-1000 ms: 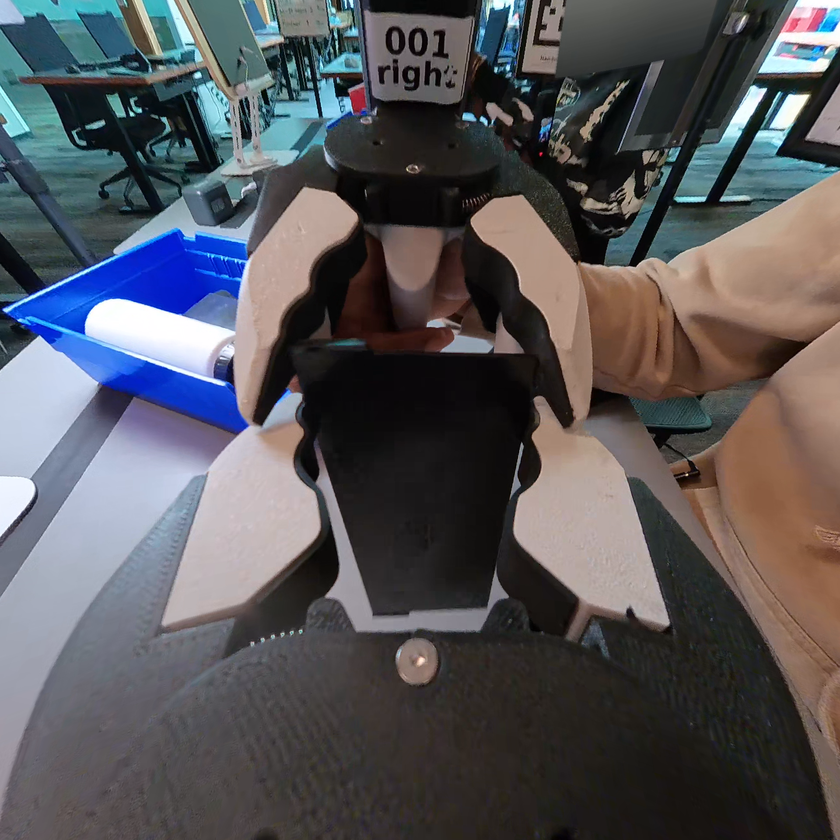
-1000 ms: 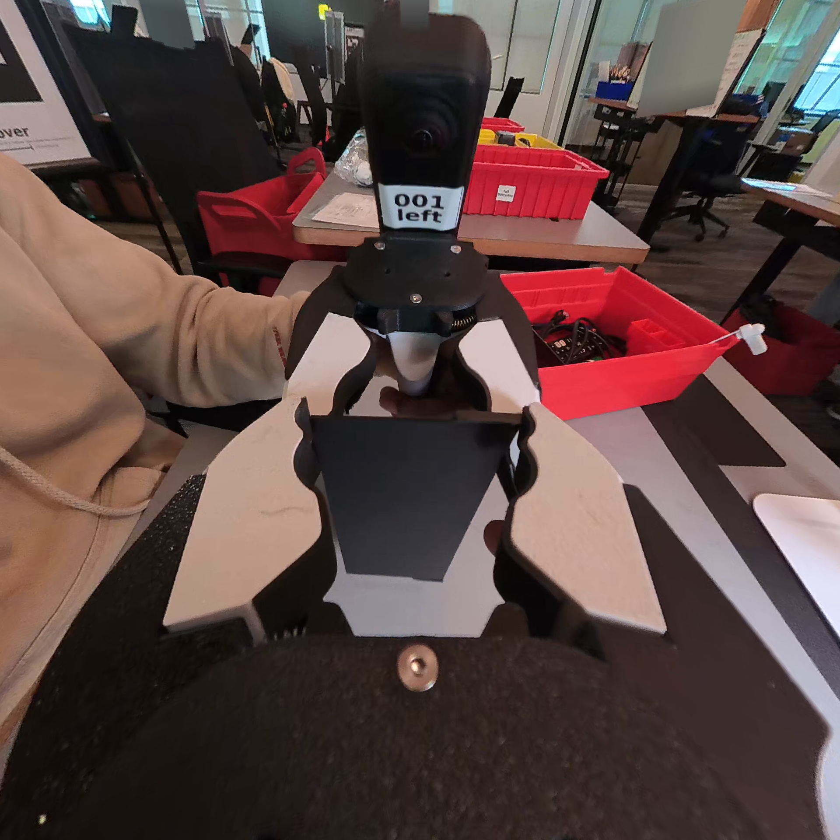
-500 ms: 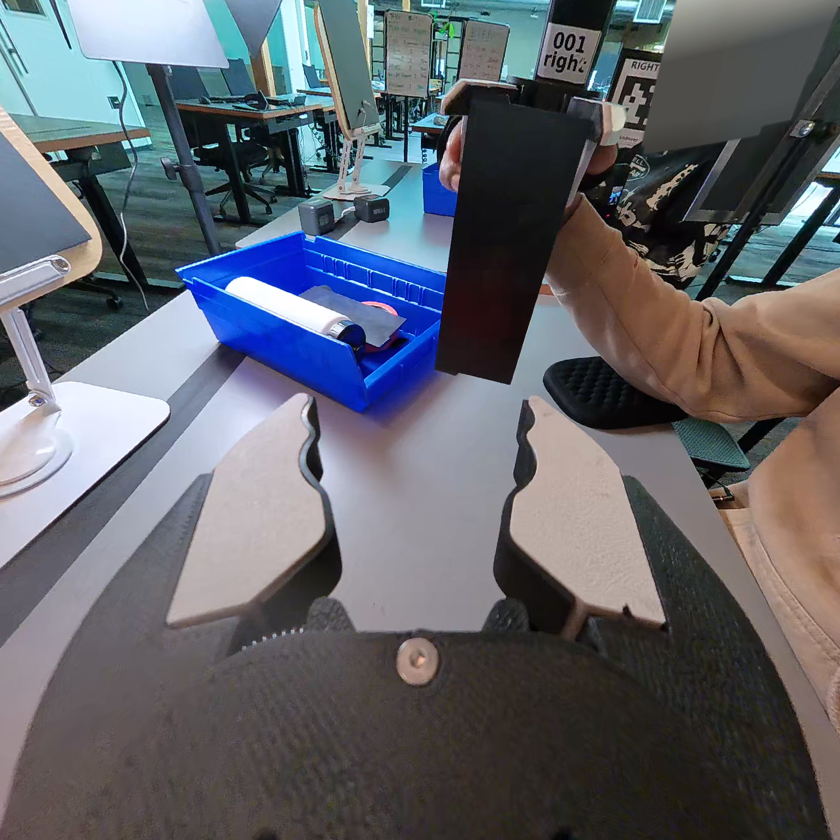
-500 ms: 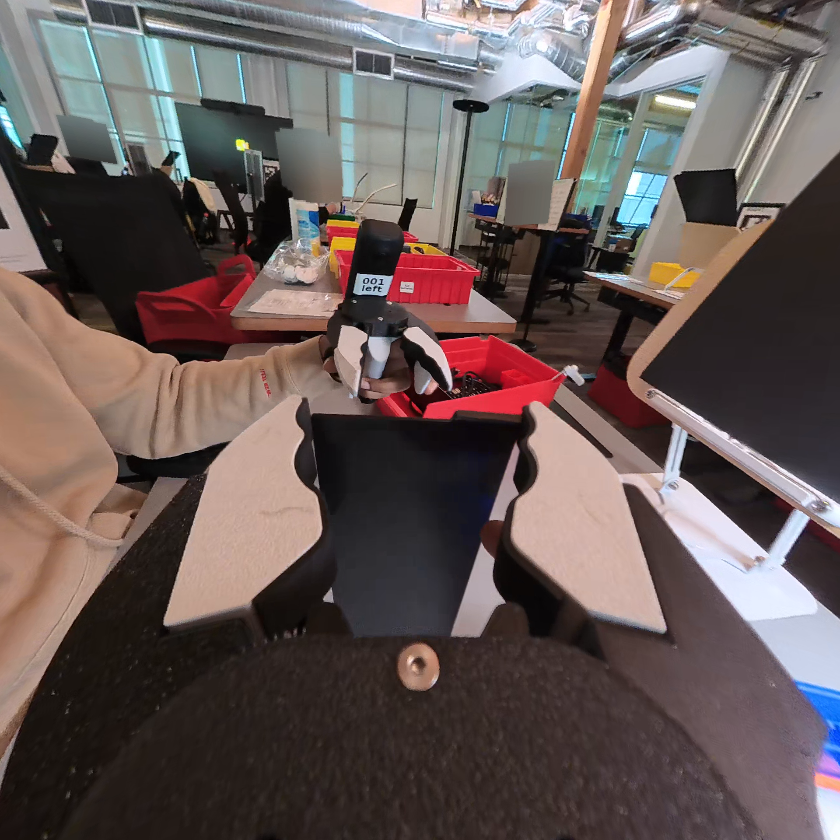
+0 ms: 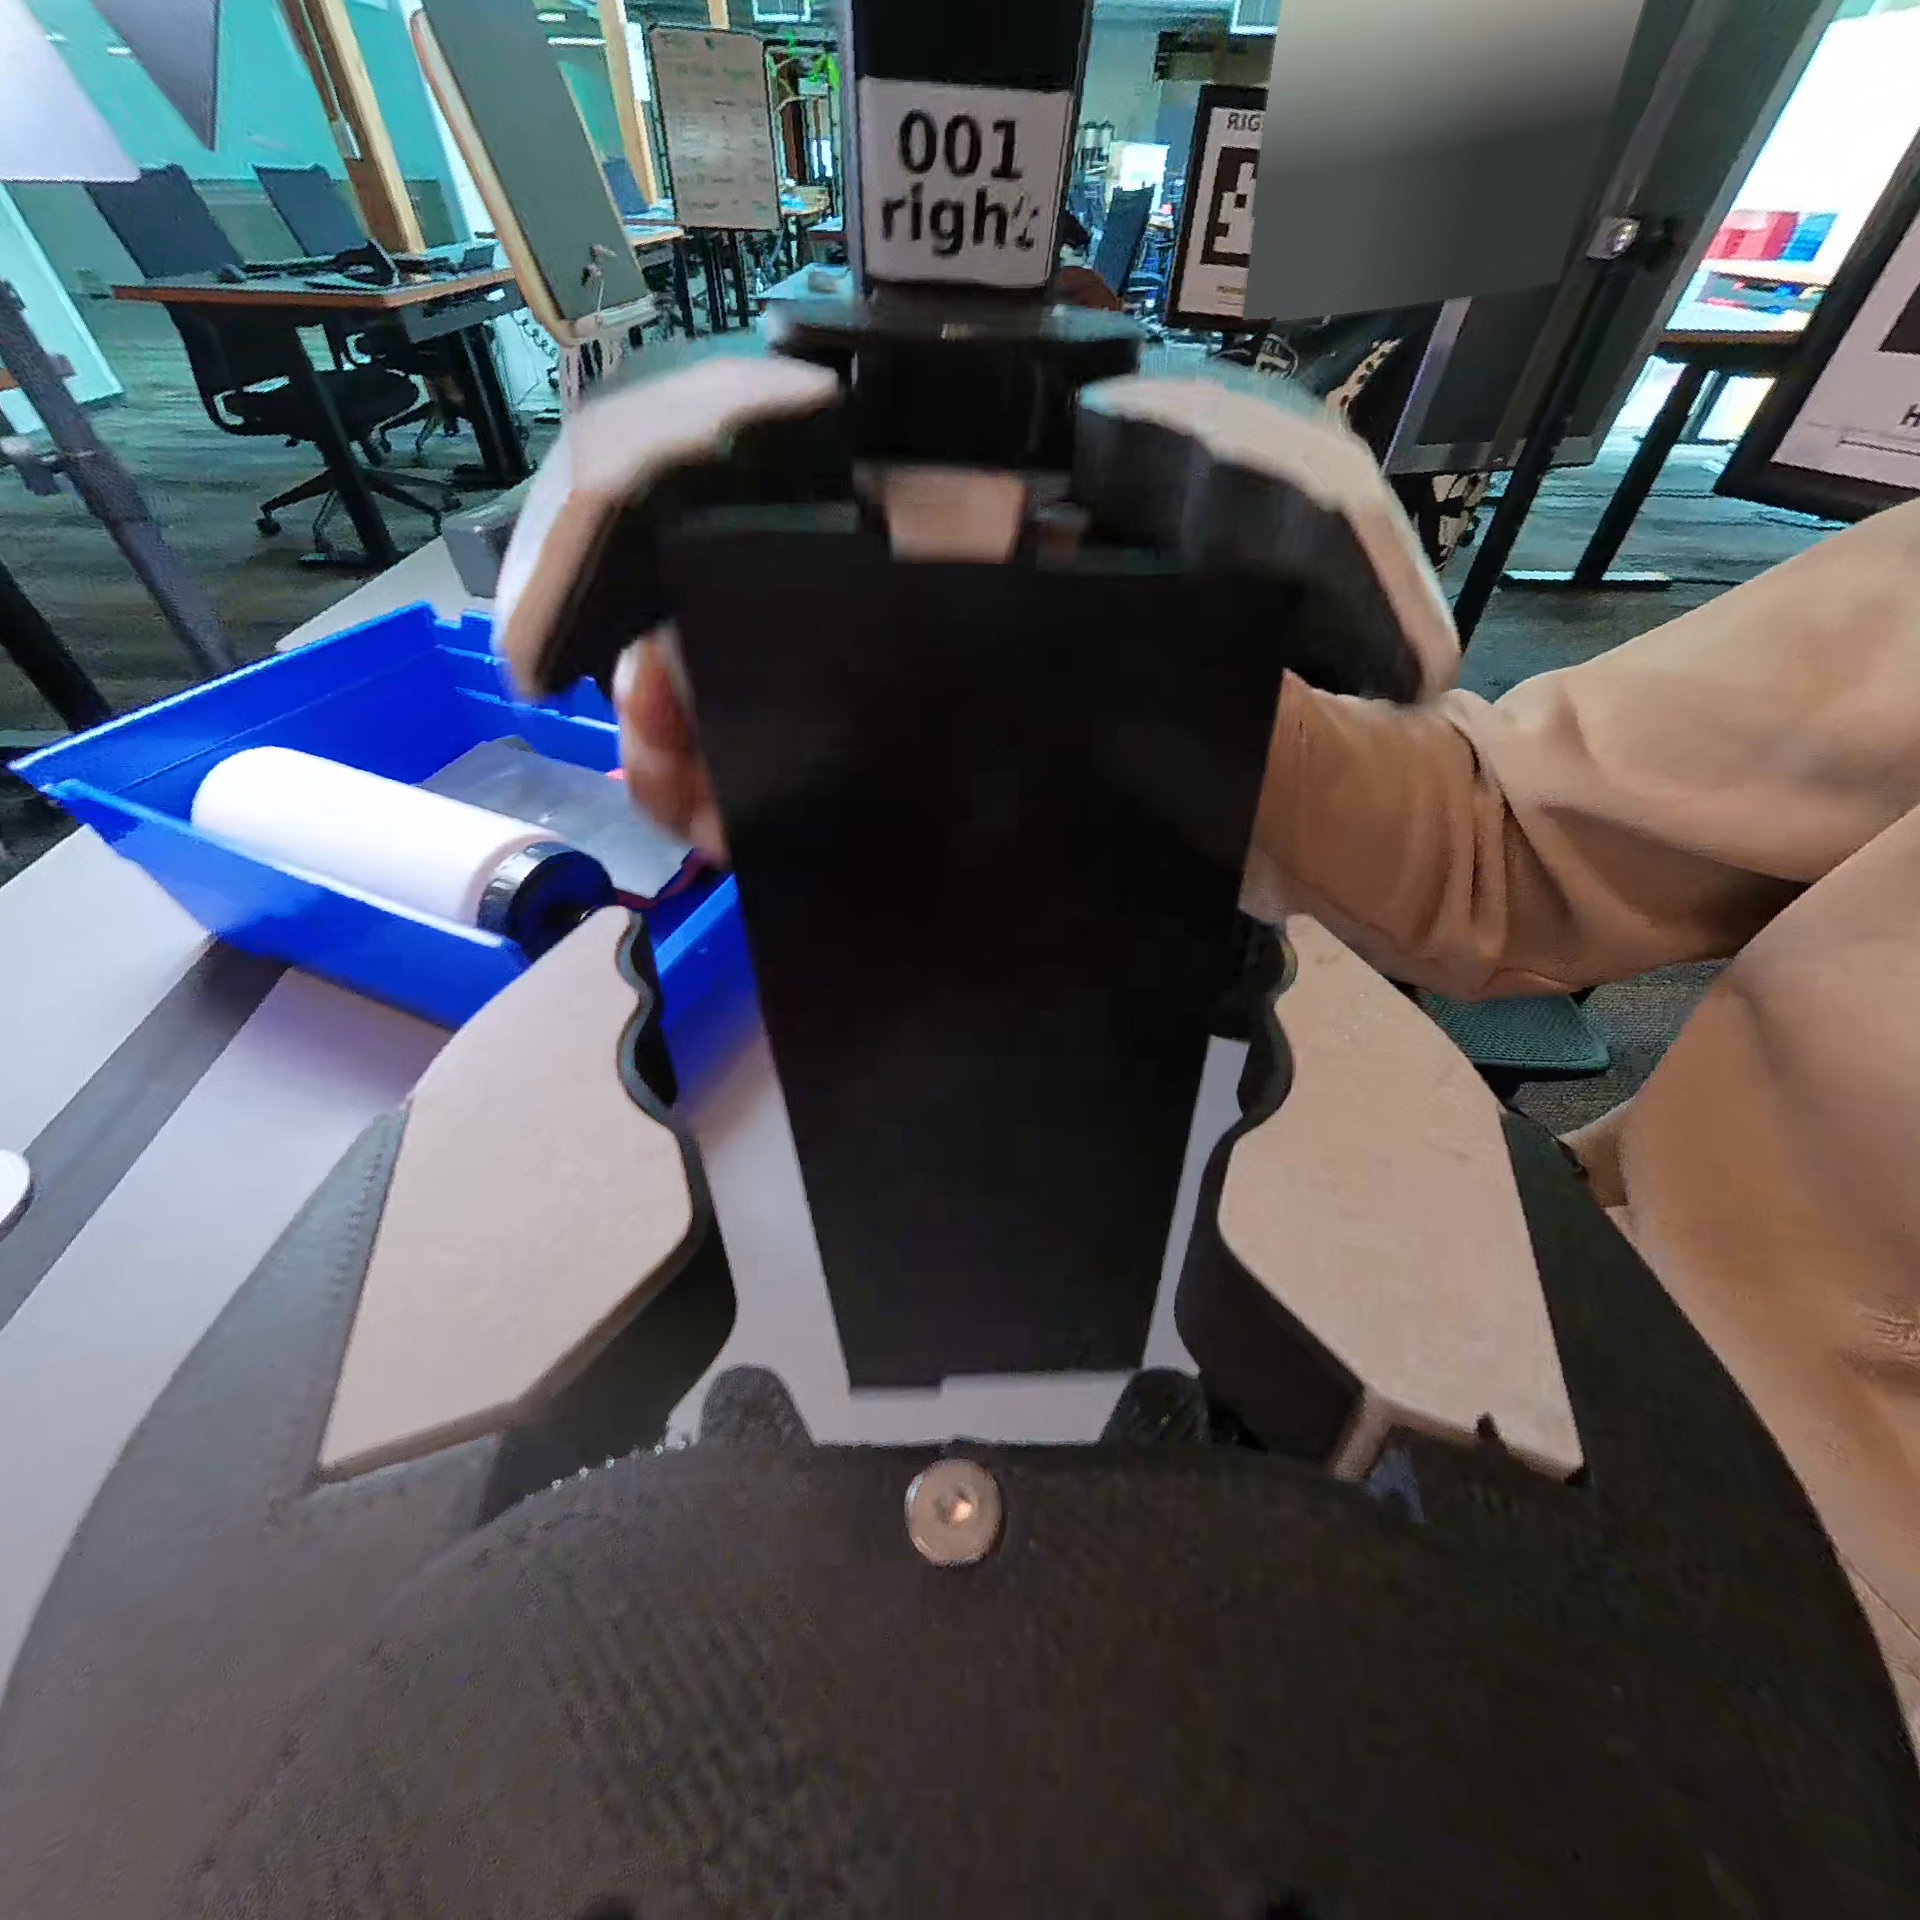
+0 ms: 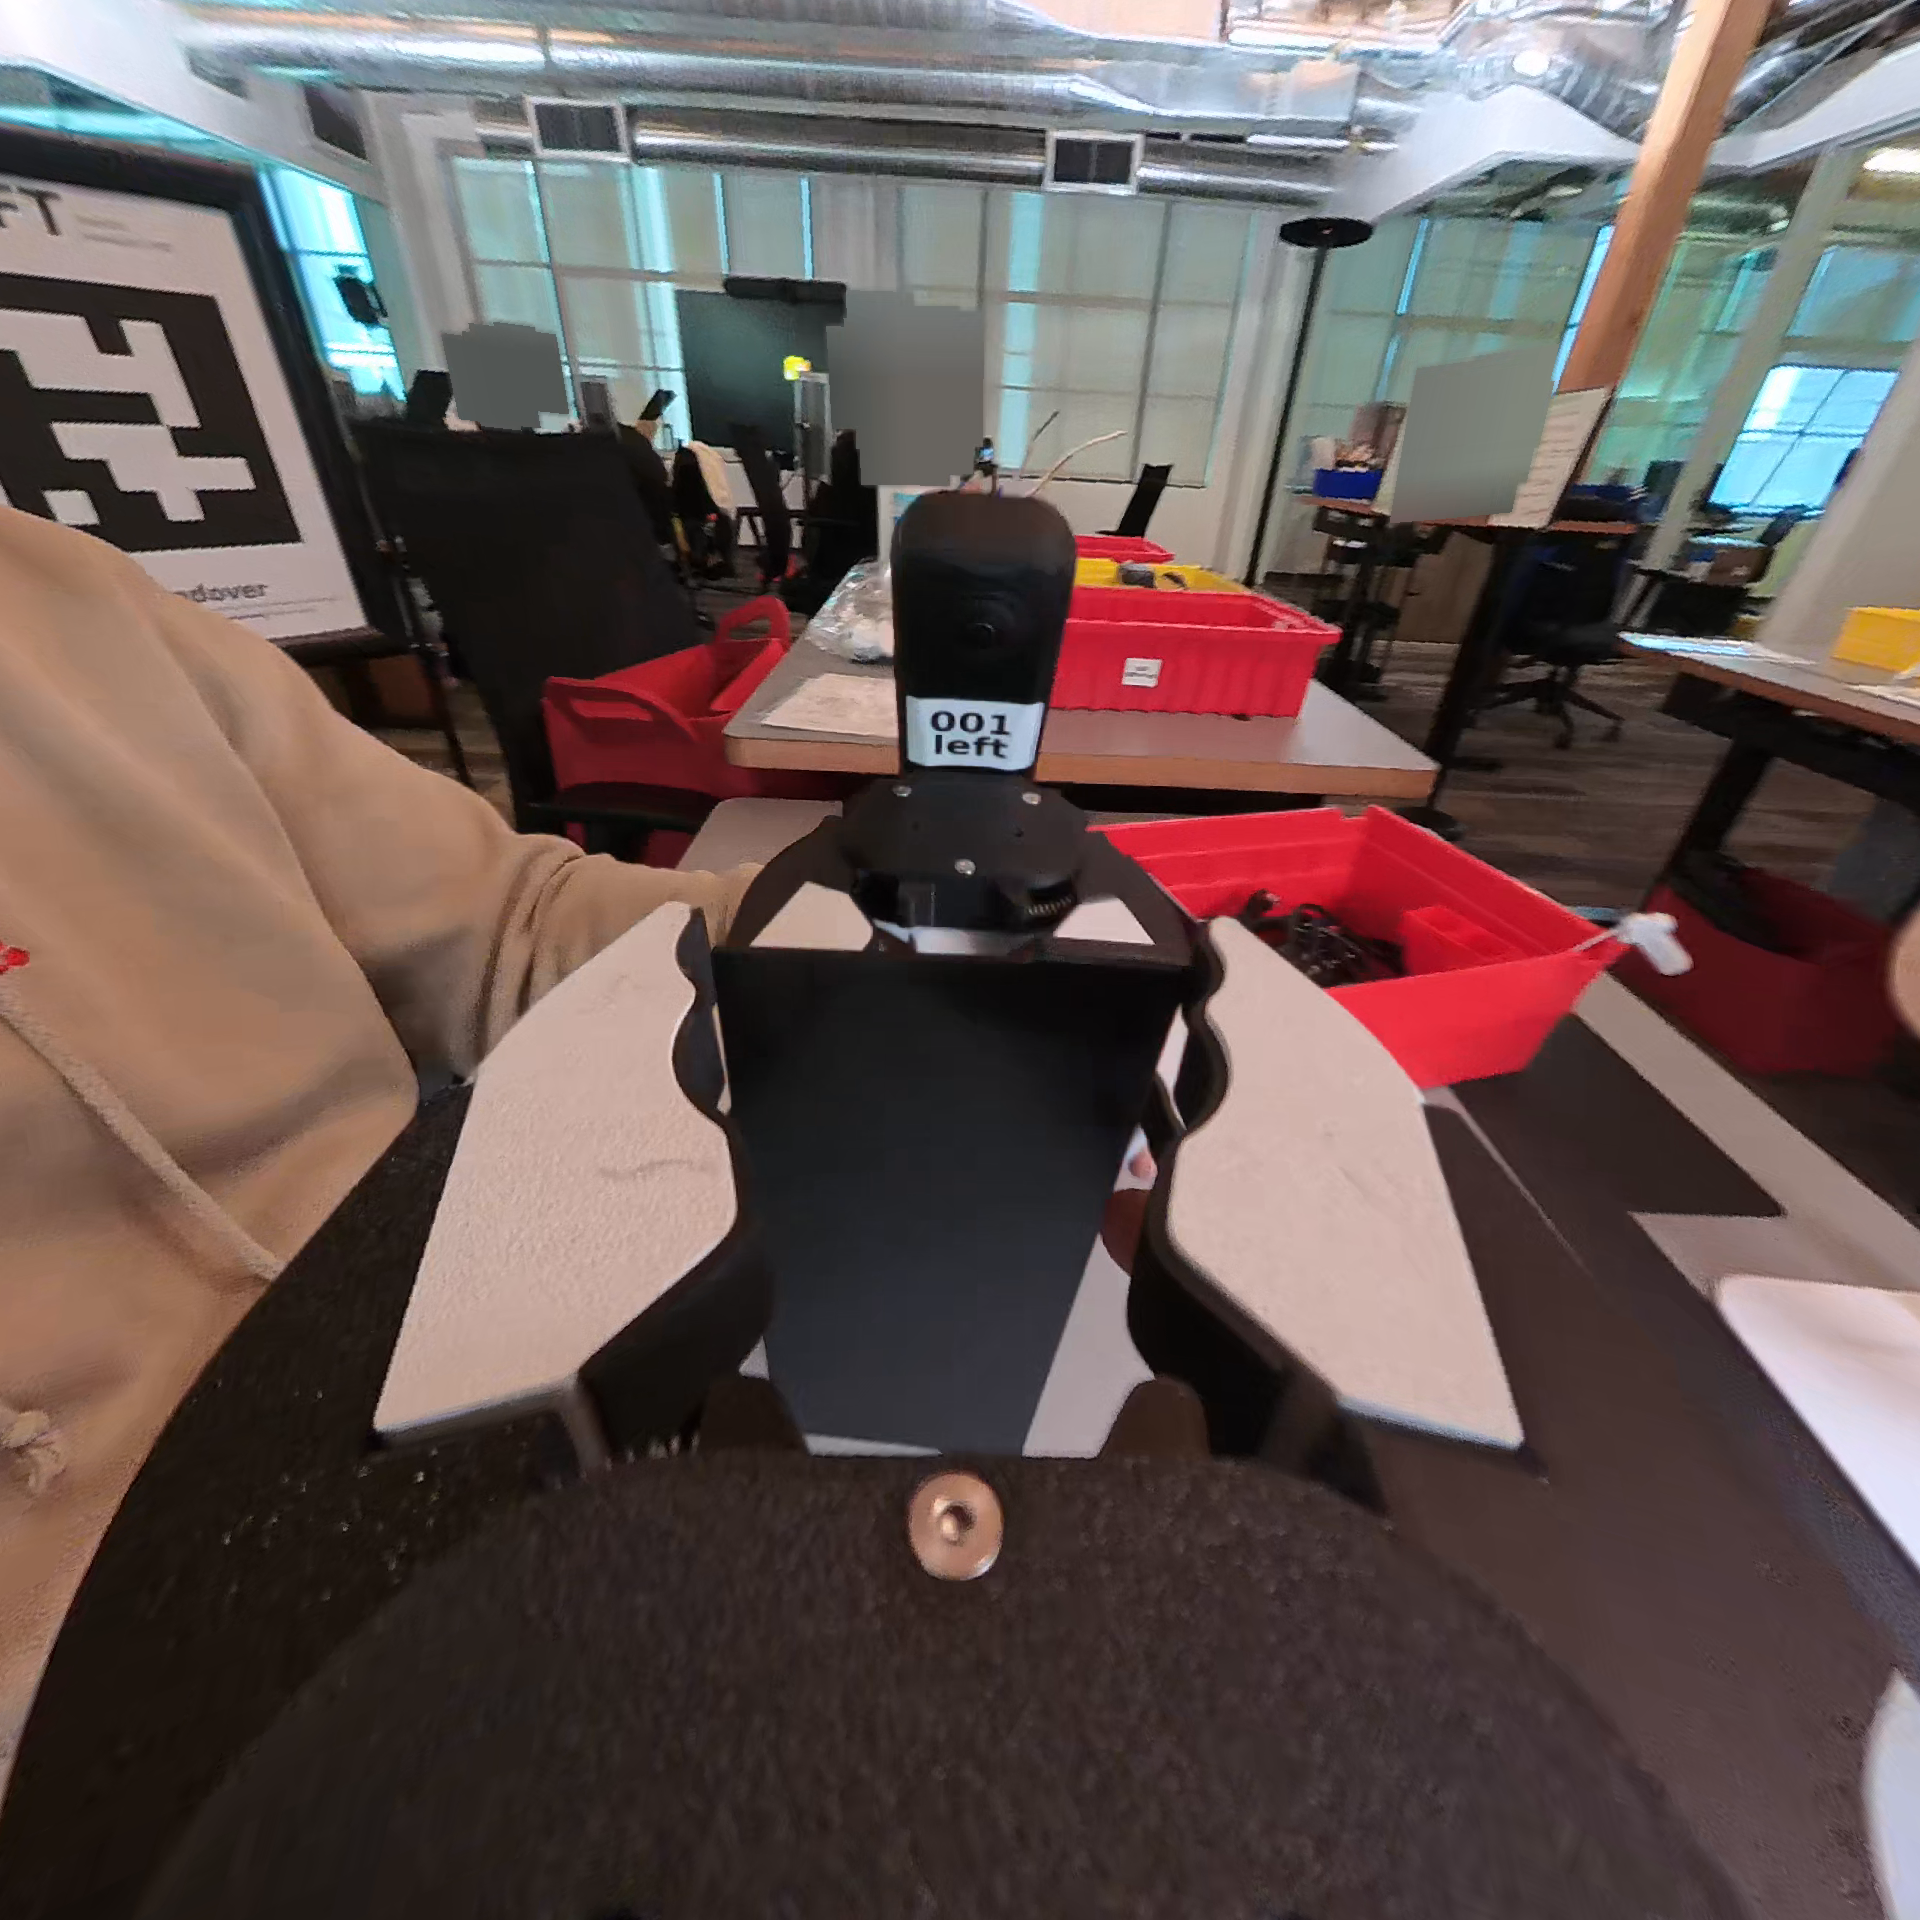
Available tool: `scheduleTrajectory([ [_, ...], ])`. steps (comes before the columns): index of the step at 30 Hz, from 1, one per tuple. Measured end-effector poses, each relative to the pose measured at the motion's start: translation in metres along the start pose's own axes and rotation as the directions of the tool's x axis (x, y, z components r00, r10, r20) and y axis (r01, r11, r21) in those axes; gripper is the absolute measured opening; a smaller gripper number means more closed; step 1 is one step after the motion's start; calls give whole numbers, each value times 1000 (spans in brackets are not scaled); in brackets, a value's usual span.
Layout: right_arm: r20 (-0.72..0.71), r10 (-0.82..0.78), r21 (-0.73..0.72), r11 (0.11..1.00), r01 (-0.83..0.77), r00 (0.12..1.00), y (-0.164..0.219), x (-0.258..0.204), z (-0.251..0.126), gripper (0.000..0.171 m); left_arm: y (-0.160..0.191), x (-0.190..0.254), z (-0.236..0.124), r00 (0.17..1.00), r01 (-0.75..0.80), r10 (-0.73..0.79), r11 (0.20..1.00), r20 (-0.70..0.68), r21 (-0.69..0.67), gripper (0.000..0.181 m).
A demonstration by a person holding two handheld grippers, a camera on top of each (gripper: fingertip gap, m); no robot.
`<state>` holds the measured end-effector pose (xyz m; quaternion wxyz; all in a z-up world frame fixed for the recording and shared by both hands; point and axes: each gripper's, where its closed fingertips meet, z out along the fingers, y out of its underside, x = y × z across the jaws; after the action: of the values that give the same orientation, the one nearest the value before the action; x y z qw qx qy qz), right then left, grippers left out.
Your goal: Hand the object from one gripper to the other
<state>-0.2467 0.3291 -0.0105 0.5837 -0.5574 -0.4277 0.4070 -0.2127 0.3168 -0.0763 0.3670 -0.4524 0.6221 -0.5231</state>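
While the flat black rectangular panel [image 5: 987,935] hangs in the air between the two hand-held tools, the exchange looks to be at its midpoint: the right gripper [image 6: 951,1049] has its pale fingers [image 6: 582,1164] pressed against both long edges of the panel and carries it, and the left gripper [image 5: 951,1039] faces it head-on with the panel's free end reaching in between its own fingers. In the left wrist view a narrow strip of grey table [image 5: 156,1195] shows on either side of the panel, between its edges and the left gripper's pale fingers [image 5: 520,1195], so I judge that gripper to be spread and not yet gripping, though the gap is slim. The panel sits above the table, clear of it, with a blue plastic bin [image 5: 343,935] holding a white cylinder [image 5: 353,831] off to one side and a red plastic bin [image 6: 1455,987] on the other. By my reading, the next move calls for the left gripper to squeeze squarely onto the panel's edges, firm enough that the smooth, thin piece cannot slip or twist, and only then for the right gripper to let go and back straight away
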Motion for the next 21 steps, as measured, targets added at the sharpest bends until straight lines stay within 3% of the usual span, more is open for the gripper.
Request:
scheduleTrajectory([
  [3,2,-19,-49,999,19,1000,13,-5,22,86,1,3,4,999,-36,36,999,22,-25,103],
  [7,-40,-31,-78,997,27,999,15,-1,22,86,2,0,3,997,-59,60,998,40,-32,91],
  [15,-77,-38,-108,994,30,996,16,5,21,87,3,-3,1,999,-37,38,999,31,-21,90],
  [21,-133,-72,-81,995,62,988,2,20,-20,89,-8,-28,-29,994,2,-7,999,110,41,90],
])
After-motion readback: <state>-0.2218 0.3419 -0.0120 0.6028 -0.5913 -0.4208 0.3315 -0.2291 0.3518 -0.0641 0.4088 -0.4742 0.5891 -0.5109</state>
